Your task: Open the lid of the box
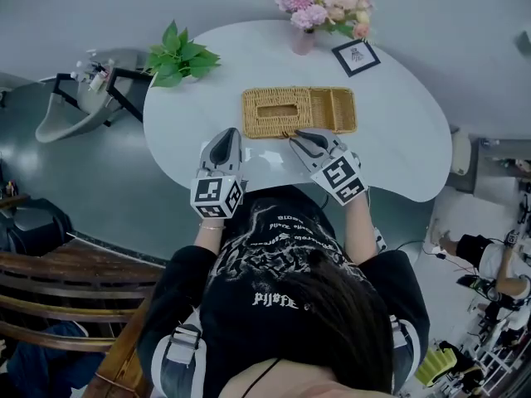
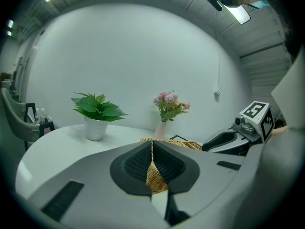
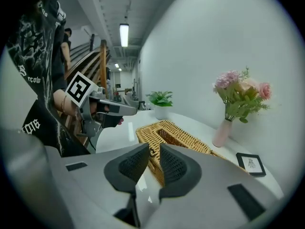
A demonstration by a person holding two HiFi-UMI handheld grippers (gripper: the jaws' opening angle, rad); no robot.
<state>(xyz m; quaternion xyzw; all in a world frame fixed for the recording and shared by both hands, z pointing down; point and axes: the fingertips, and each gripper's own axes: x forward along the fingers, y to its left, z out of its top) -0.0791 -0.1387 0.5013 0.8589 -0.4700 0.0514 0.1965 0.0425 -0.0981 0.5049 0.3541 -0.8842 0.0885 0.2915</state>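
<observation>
A flat wicker box [image 1: 299,110] with a slotted lid lies on the white table [image 1: 398,139], just ahead of both grippers. My right gripper [image 1: 294,137] meets the middle of the box's front edge. In the right gripper view the box [image 3: 178,137] fills the space ahead, and my right gripper [image 3: 153,149] has its jaws a narrow gap apart with a small dark loop [image 3: 152,152] on the lid front between them. My left gripper [image 1: 230,133] rests by the box's front left corner with nothing in it. Its tips touch in the left gripper view [image 2: 152,144], the wicker [image 2: 190,144] behind.
A potted green plant [image 1: 176,56] stands at the table's back left. A pink vase of flowers [image 1: 319,11] and a small picture frame [image 1: 355,56] stand behind the box. A grey chair [image 1: 75,106] is left of the table.
</observation>
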